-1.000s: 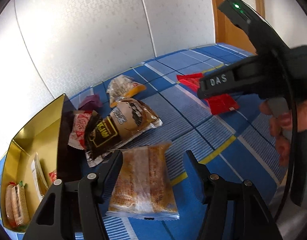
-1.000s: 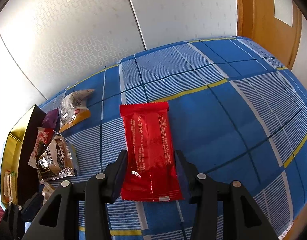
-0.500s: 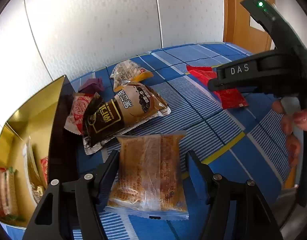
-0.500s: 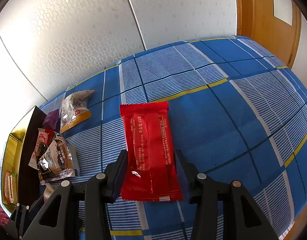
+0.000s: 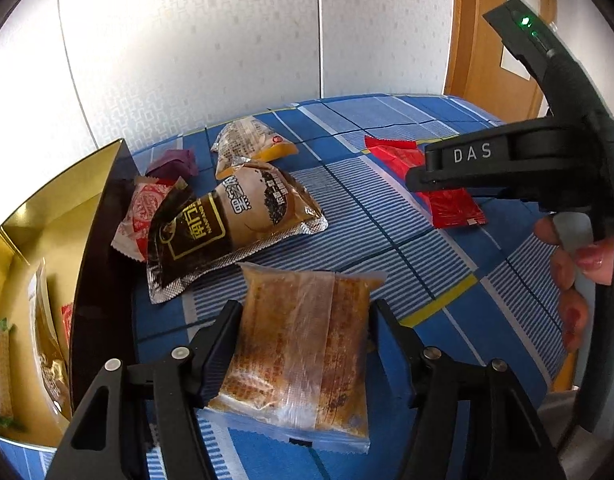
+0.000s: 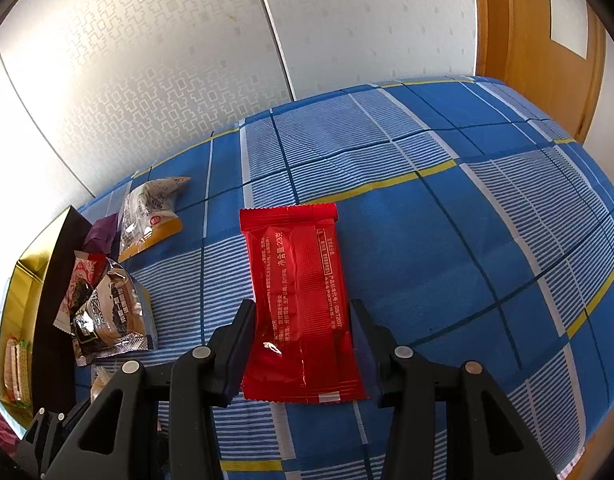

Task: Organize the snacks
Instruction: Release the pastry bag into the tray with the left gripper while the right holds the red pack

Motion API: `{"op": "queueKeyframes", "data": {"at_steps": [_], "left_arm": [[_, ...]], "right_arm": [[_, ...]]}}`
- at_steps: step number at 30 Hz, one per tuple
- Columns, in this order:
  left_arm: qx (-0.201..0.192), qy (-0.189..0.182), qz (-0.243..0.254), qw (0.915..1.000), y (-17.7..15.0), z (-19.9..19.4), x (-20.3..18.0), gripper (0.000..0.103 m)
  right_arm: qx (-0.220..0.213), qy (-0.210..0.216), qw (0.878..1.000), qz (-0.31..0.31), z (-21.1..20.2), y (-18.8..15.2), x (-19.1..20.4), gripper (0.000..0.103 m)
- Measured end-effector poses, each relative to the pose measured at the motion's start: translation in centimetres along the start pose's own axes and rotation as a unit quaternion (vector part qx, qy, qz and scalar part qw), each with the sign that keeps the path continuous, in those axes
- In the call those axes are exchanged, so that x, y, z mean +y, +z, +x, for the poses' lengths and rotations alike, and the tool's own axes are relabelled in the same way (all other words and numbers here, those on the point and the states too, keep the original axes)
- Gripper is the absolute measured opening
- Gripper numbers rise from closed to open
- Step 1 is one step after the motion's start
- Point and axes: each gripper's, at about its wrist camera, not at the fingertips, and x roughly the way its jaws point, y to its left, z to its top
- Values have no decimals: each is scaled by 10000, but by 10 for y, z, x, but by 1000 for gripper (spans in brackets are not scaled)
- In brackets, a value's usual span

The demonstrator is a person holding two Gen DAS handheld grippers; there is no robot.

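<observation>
left gripper (image 5: 303,354) straddled clear-wrapped cake (image 5: 299,344) on blue cloth (image 5: 387,240), grip unclear | right gripper (image 6: 301,344) straddled red packet (image 6: 299,300), contact unclear | gold box (image 5: 47,208) left | risk: slick wrappers slipping on lift

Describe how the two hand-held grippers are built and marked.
Both are matte black plastic, with flat angular fingers and silver pivot screws. The right hand-held gripper bears white "DAS" lettering, green indicator lights and a black cable. The left hand-held gripper shows no lettering.
</observation>
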Motion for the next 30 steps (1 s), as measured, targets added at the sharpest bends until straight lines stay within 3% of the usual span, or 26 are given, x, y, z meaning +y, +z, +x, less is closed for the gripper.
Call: {"op": "queueKeyframes", "data": {"at_steps": [2, 6, 21, 30], "left_arm": [[-25, -59, 49, 10000, -2, -3, -2, 59], [-103, 19, 323, 9994, -3, -5, -8, 58], [-93, -109, 617, 9980, -3, -8, -8, 58], [-525, -298, 698, 9957, 14, -44, 20, 58]], "right_arm": [[-17, -15, 10000, -32, 0, 0, 0, 47], [-52, -42, 10000, -33, -1, -1, -1, 45], [-151, -108, 9998, -44, 1, 1, 2, 44], [-214, -225, 9994, -156, 1, -1, 5, 44]]}}
